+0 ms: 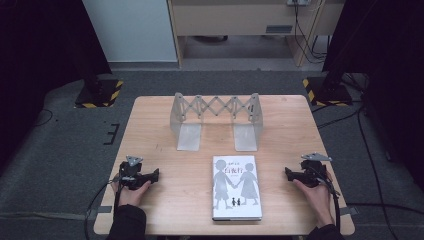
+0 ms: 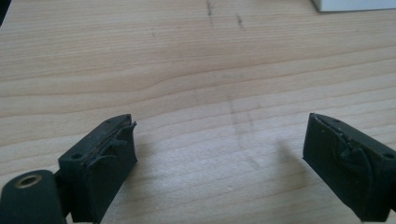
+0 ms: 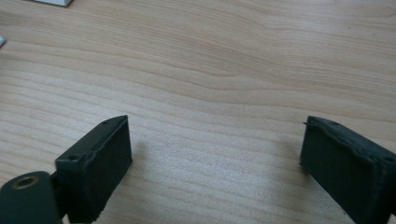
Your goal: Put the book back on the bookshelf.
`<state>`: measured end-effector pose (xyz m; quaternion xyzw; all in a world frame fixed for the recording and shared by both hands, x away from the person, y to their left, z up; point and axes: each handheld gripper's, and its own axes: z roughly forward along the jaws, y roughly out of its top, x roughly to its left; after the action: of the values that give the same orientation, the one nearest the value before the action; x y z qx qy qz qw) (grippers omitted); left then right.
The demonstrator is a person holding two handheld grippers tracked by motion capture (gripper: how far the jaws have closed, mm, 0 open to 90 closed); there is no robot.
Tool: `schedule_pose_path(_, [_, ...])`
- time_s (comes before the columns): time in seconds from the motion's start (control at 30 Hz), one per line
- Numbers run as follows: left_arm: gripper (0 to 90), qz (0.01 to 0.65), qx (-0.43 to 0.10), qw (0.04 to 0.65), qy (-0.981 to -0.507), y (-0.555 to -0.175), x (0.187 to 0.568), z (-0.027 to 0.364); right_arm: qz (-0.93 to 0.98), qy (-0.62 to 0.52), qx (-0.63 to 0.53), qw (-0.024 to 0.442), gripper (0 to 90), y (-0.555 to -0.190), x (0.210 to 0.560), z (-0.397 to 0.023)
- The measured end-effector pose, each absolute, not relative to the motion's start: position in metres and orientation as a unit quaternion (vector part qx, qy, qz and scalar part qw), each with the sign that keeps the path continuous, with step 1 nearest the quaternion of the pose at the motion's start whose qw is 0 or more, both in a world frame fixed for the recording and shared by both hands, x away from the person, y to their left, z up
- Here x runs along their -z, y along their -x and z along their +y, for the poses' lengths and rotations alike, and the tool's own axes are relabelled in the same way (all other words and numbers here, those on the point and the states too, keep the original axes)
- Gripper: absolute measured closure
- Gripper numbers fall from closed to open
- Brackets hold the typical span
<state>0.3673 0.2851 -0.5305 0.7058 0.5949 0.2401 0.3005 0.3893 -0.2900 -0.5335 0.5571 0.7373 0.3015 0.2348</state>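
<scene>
A book (image 1: pixel 236 187) lies flat, front cover up, on the near half of a light wooden table (image 1: pixel 150 125), a little right of the middle and close to the near edge. Its long axis runs from the person's side toward the far side of the table, with a very slight tilt; the title sits at the far end, so the cover reads upright from the person's seat, and the spine is on the left. The cover is pale with two grey figures holding hands. Beyond the book, well apart from it, a metal expanding bookend rack (image 1: pixel 216 120) stands across the table, its scissor lattice running left to right and its two flat feet pointing toward the person. The left gripper (image 1: pixel 156 173) rests low over the table at the near left, held in the person's left hand (image 1: pixel 132 194), its tip pointing toward the book but well short of it. In the left gripper view its jaws stand wide apart over bare wood with nothing between them. The right gripper (image 1: pixel 287 172) sits at the near right, tip pointing left toward the book and near its right edge without touching; its jaws are likewise spread and empty.
</scene>
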Motion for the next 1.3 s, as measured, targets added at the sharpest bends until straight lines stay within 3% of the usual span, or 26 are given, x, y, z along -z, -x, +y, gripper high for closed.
schedule_pose_path(0.63, [13.4,0.546,-0.240,0.366,-0.715,-0.350,0.508,0.247,0.713,-0.538,-0.407,0.189,12.2,-0.367,0.500,-0.280])
schedule_pose_path(1.3, [14.4,0.506,-0.217,0.395,-0.736,-0.338,0.499,0.216,0.742,-0.496,-0.416,0.173,13.4,-0.358,0.492,-0.251])
